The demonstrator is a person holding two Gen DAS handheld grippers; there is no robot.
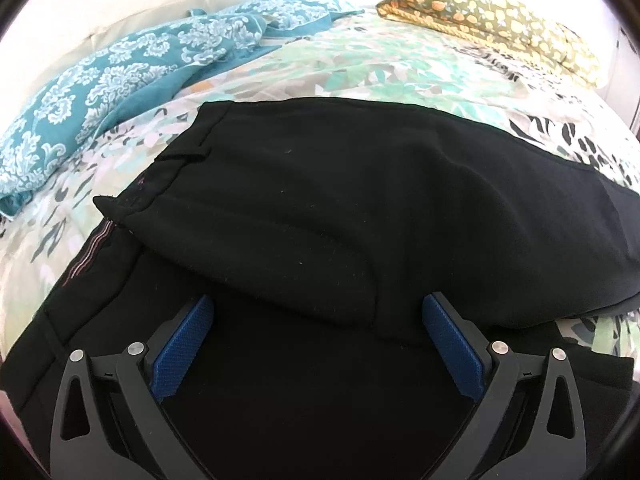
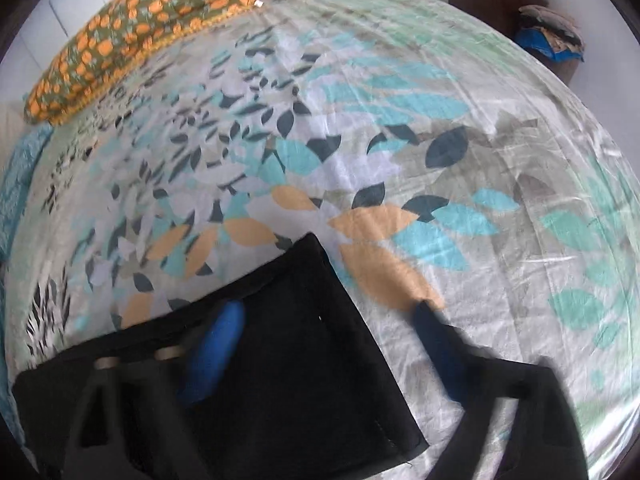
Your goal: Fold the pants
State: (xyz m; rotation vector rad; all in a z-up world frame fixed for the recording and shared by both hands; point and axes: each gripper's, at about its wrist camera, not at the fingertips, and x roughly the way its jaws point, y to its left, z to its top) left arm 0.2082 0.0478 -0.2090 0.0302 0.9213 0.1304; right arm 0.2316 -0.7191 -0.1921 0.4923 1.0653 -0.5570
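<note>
Your left gripper [image 1: 318, 320] shows matte black linkage arms with triangular cut-outs, round silver pivot pins, and two blue fingers [image 1: 186, 346] with a fine knurled texture. Your right gripper [image 2: 332, 320] looks like the same build, black arms and blue fingers [image 2: 216, 350], though it's blurred, so details are uncertain.

Your black pants [image 1: 320, 208] lie flat on the bed, one part folded over another so the layers overlap. The waistband [image 1: 168, 168], with a belt loop, faces the left of the left wrist view, and a stitched hem end [image 2: 320, 340] shows square-cornered in the right wrist view.
</note>
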